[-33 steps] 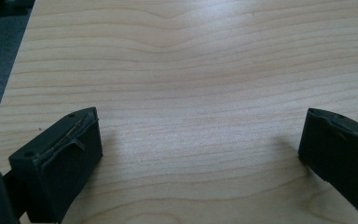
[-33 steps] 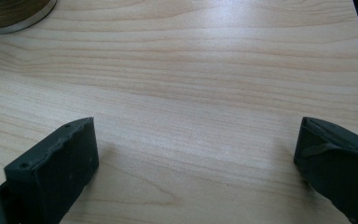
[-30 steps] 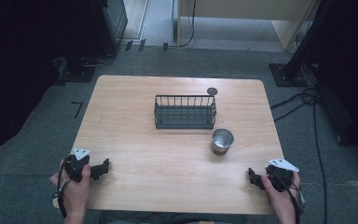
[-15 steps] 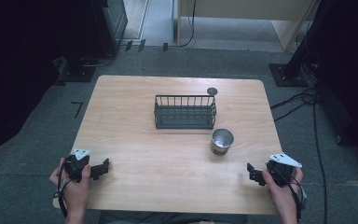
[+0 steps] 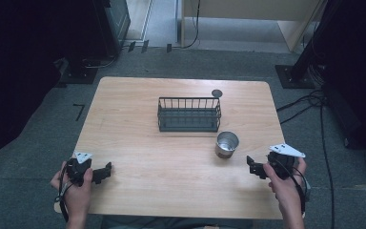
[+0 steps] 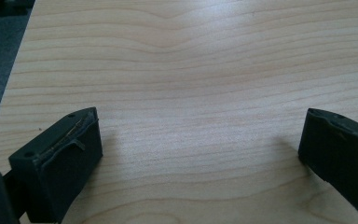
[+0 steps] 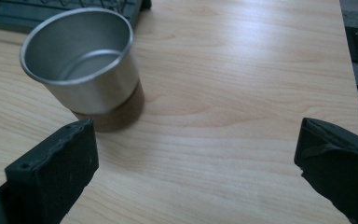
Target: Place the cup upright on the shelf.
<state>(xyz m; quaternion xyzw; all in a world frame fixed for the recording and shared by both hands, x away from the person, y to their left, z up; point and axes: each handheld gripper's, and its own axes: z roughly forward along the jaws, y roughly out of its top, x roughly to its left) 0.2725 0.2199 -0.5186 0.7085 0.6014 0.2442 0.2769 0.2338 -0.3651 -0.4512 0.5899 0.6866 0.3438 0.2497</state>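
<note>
Trouble could come from the cup. We see it empty and upright on the counter, just in front of the rack and near our right hand-held gripper. A bump from a jaw could tip it. Both this one and the left hand-held gripper gape wide, holding nothing.

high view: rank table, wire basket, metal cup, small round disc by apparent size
1. table
2. wire basket
3. metal cup
4. small round disc, which sits farther from the camera, but the gap is too large for that to matter.
</note>
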